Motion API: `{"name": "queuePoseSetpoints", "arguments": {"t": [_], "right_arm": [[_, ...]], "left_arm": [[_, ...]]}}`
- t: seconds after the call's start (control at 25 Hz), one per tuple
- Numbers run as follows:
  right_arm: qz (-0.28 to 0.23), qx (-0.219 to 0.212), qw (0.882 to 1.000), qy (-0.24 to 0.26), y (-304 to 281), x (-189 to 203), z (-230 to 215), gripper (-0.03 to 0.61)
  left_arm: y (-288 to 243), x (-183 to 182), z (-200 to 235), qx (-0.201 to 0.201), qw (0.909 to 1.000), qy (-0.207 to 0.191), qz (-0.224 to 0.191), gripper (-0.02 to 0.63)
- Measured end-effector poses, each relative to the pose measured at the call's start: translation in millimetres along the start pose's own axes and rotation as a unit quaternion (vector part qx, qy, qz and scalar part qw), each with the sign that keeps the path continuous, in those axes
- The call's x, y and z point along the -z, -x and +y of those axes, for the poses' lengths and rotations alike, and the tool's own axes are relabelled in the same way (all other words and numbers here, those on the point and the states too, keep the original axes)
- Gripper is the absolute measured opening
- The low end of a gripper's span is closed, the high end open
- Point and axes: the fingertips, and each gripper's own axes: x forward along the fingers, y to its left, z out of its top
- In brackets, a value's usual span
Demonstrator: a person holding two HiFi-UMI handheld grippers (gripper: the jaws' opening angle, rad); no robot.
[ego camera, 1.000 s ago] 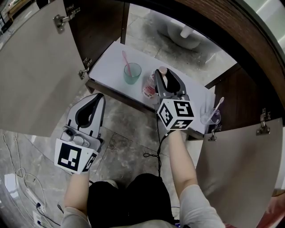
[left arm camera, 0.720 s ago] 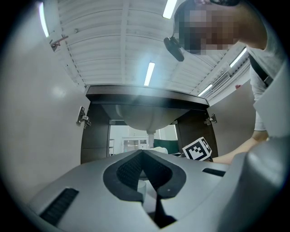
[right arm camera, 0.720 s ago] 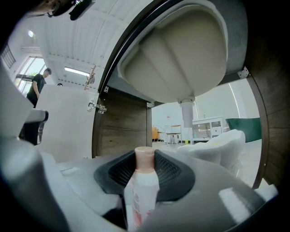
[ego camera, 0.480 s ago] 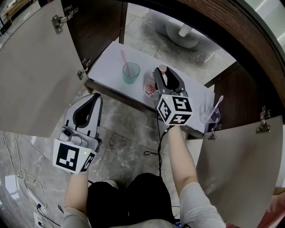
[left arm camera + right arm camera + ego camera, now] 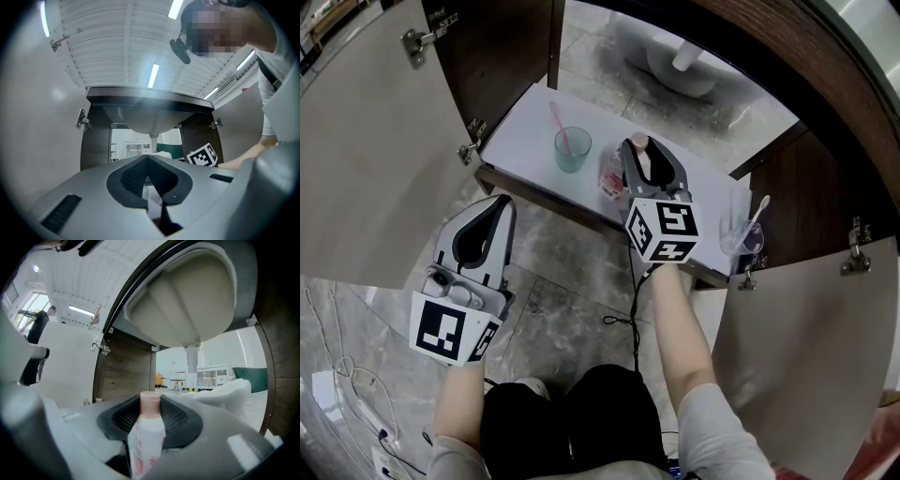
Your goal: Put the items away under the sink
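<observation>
A white bottle with a pink cap (image 5: 146, 427) stands between the jaws of my right gripper (image 5: 151, 398), over the white shelf (image 5: 521, 133) inside the open cabinet. The jaws have just been opening a little, but the pads still look closed against the cap (image 5: 642, 144). To its left, a green cup (image 5: 573, 150) holding a pink toothbrush stands on the shelf. A clear cup (image 5: 741, 239) with a toothbrush stands at the shelf's right end. My left gripper (image 5: 501, 202) hangs shut and empty in front of the cabinet, over the floor.
Both cabinet doors (image 5: 375, 159) (image 5: 811, 356) stand wide open to either side. The sink basin and drain pipe (image 5: 192, 357) hang above the shelf. A cable (image 5: 623, 323) lies on the marble floor by the person's knees.
Nothing has visibly changed apart from a slight shift of the head view; the bottle stays between the right jaws.
</observation>
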Motion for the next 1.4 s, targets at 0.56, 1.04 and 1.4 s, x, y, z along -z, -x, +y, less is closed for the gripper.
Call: {"name": "queuePoseSetpoints", "arguments": {"t": [0.56, 1.04, 1.4], "right_arm": [[0.014, 0.035, 0.999, 0.009, 41.4, 4.8, 18.1, 0.015], [0.036, 0.025, 0.999, -0.029, 105.2, -60.6, 48.6, 0.012], [0.069, 0.027, 0.996, -0.052, 157.2, -166.2, 72.8, 0.012]], "left_arm": [[-2.2, -5.1, -6.9, 0.023, 0.9997, 0.007, 0.003, 0.005], [0.9, -63.5, -11.4, 0.021, 0.9978, 0.041, 0.047, 0.005], [18.7, -164.8, -31.3, 0.027, 0.9943, 0.065, 0.080, 0.005]]}}
